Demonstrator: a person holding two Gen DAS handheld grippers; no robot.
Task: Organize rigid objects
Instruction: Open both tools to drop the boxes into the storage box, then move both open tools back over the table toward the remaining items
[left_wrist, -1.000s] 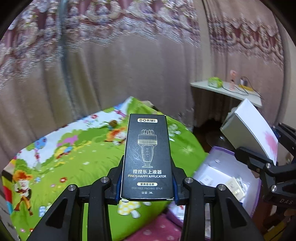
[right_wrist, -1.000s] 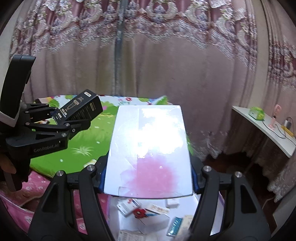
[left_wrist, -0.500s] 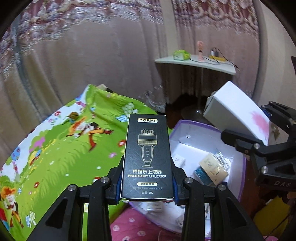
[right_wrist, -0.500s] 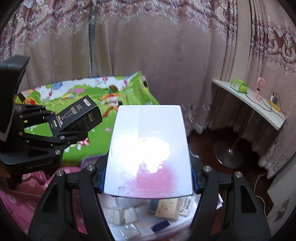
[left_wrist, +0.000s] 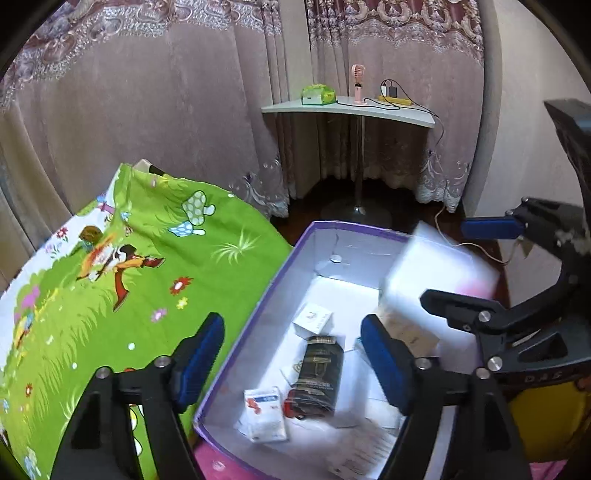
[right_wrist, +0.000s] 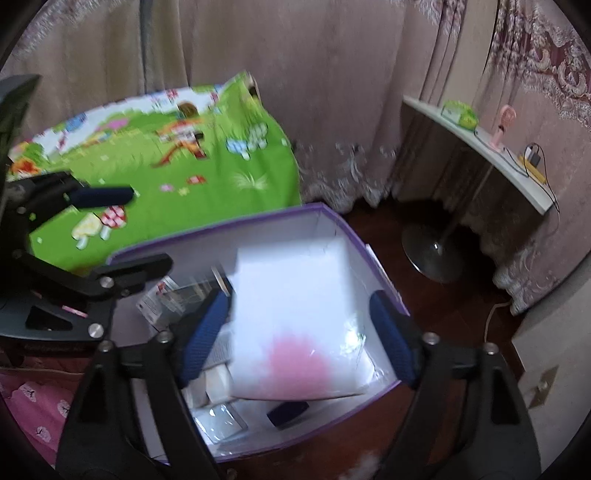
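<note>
My left gripper (left_wrist: 291, 328) hangs over an open purple storage box (left_wrist: 258, 317), its jaws opening with nothing between them. The black DORMI applicator box (left_wrist: 319, 373) lies free on the storage box's floor, below the blue pads. My right gripper (right_wrist: 299, 301) is over the same storage box (right_wrist: 221, 225), jaws opening. A white box with a pink blot (right_wrist: 295, 325) sits blurred between its pads, with a gap at the right pad. In the left wrist view that white box (left_wrist: 436, 280) shows beside the right gripper (left_wrist: 461, 262).
Several small cartons (left_wrist: 264, 410) lie inside the storage box. A green cartoon bedspread (left_wrist: 129, 277) lies to its left, pink cloth (right_wrist: 33, 406) nearer me. Behind stand curtains, a white shelf (left_wrist: 351, 109) with small items, and a round metal stand base (right_wrist: 432, 251) on dark floor.
Both grippers sank toward the purple storage box and opened. The black applicator box left the left jaws and now lies inside. The white box has slipped free of the right pads.
</note>
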